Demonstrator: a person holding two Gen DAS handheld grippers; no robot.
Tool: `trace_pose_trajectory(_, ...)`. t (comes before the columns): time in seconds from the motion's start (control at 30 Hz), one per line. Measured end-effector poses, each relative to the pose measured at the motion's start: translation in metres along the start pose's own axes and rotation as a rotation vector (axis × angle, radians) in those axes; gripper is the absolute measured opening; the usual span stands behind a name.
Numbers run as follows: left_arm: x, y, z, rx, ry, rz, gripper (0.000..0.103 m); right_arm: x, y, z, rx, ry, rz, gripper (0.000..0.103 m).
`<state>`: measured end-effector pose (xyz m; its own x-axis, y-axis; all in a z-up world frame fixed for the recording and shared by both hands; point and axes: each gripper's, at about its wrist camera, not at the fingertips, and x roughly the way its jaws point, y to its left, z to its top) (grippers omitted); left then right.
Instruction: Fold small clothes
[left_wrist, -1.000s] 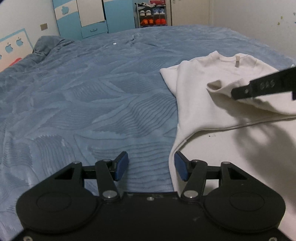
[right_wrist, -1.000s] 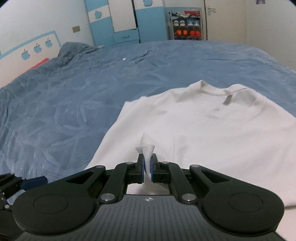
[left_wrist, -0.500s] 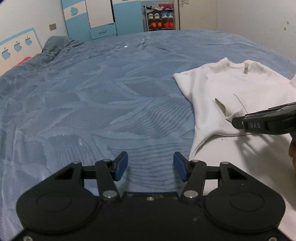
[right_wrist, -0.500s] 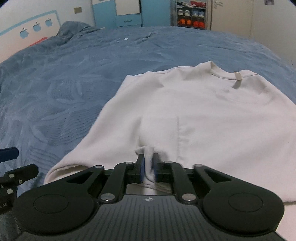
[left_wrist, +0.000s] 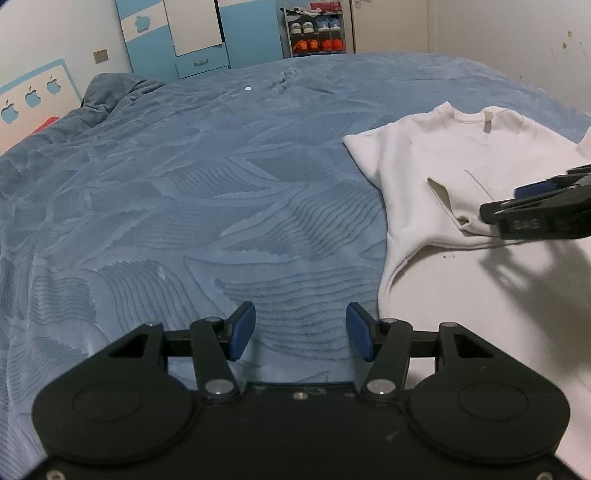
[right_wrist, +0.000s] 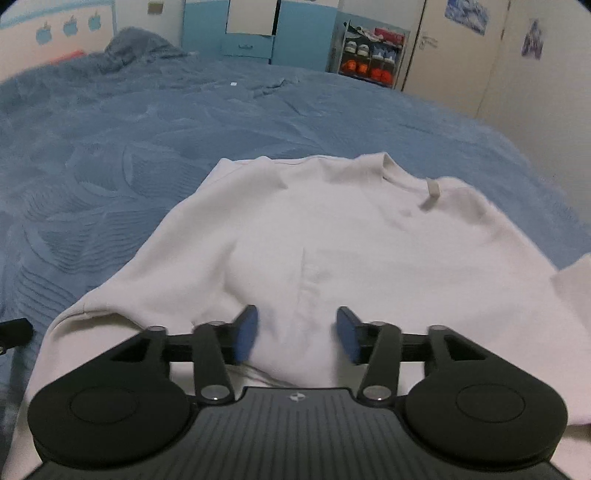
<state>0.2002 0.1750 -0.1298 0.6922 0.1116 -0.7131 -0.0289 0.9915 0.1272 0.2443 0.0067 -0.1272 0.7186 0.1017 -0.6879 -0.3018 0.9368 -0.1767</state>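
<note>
Blue bedspread (left_wrist: 184, 206) under white shirt (right_wrist: 351, 251), hem cut off behind both wide-spread hand-held grippers (left_wrist: 300, 331) (right_wrist: 297, 334).

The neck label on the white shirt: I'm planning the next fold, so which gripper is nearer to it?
Right. The right gripper hovers over the white shirt below the neck label; the left gripper sits over the blue blanket.

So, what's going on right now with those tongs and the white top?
Left tongs open, over the blue bedspread. Right tongs open, holding nothing, above the white top. Left sleeve lies folded onto the body. Nothing in the way.
</note>
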Motion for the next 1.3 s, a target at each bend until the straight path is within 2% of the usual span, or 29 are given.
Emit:
trace_pose_trajectory(0.2, 0.003, -0.001, -0.001, -0.025, 0.004, -0.02, 0.056, -0.001, 0.014, -0.007, -0.121, -0.027, -0.001, 0.063)
trace_pose_trajectory(0.23, 0.003, -0.002, 0.0, -0.022, 0.004, -0.024, 0.056, -0.002, 0.02, -0.007, -0.14, -0.039, 0.006, 0.055)
trace_pose_trajectory(0.27, 0.003, -0.004, 0.0, -0.014, 0.004, -0.025, 0.056, -0.002, 0.025, -0.008, -0.161, -0.047, 0.001, 0.037)
trace_pose_trajectory(0.3, 0.003, -0.005, 0.0, -0.007, 0.003, -0.025, 0.056, 0.002, 0.03, -0.008, -0.189, -0.033, -0.005, 0.002)
trace_pose_trajectory(0.33, 0.003, -0.007, 0.0, 0.001, 0.004, -0.022, 0.056, 0.007, 0.034, -0.007, -0.207, -0.008, -0.023, 0.0)
trace_pose_trajectory(0.4, 0.004, -0.008, 0.0, 0.009, 0.008, -0.023, 0.056, 0.009, 0.034, -0.005, -0.177, -0.011, -0.027, 0.0)
trace_pose_trajectory(0.5, 0.002, -0.008, -0.001, 0.02, 0.007, -0.028, 0.056, -0.003, 0.022, 0.001, -0.097, -0.041, 0.04, 0.0)
trace_pose_trajectory(0.57, 0.002, -0.007, 0.0, 0.023, 0.006, -0.022, 0.056, -0.013, 0.013, 0.006, -0.058, -0.064, 0.055, 0.0)
trace_pose_trajectory(0.6, 0.003, -0.006, 0.0, 0.019, 0.006, -0.02, 0.056, -0.018, 0.009, 0.008, -0.046, -0.074, 0.052, 0.002)
trace_pose_trajectory(0.63, 0.003, -0.006, 0.0, 0.013, 0.008, -0.022, 0.056, -0.02, 0.005, 0.009, -0.037, -0.077, 0.048, 0.025)
trace_pose_trajectory(0.67, 0.003, -0.006, 0.0, 0.006, 0.009, -0.026, 0.056, -0.02, 0.003, 0.01, -0.036, -0.069, 0.053, 0.04)
trace_pose_trajectory(0.7, 0.004, -0.006, 0.0, 0.002, 0.009, -0.027, 0.056, -0.018, 0.001, 0.01, -0.04, -0.067, 0.068, 0.071)
trace_pose_trajectory(0.73, 0.004, -0.006, 0.001, -0.002, 0.009, -0.027, 0.056, -0.016, 0.0, 0.009, -0.052, -0.073, 0.093, 0.082)
trace_pose_trajectory(0.87, 0.005, -0.008, 0.001, -0.005, 0.01, -0.038, 0.056, -0.002, 0.01, 0.002, -0.088, -0.02, 0.124, 0.08)
trace_pose_trajectory(0.93, 0.006, -0.01, 0.0, 0.005, 0.011, -0.036, 0.056, 0.008, 0.017, -0.005, -0.108, -0.009, 0.118, 0.045)
trace_pose_trajectory(0.97, 0.006, -0.011, 0.0, 0.01, 0.013, -0.034, 0.056, 0.011, 0.021, -0.007, -0.122, -0.005, 0.075, 0.03)
trace_pose_trajectory(1.0, 0.006, -0.011, -0.001, 0.013, 0.016, -0.035, 0.056, 0.012, 0.023, -0.008, -0.135, -0.013, 0.035, 0.003)
trace_pose_trajectory(1.13, 0.006, -0.009, -0.003, 0.021, 0.018, -0.041, 0.056, 0.0, 0.01, -0.001, -0.032, -0.04, 0.081, 0.002)
trace_pose_trajectory(1.3, 0.007, -0.006, -0.003, 0.008, 0.021, -0.048, 0.056, -0.029, 0.0, 0.02, 0.067, -0.159, 0.148, 0.002)
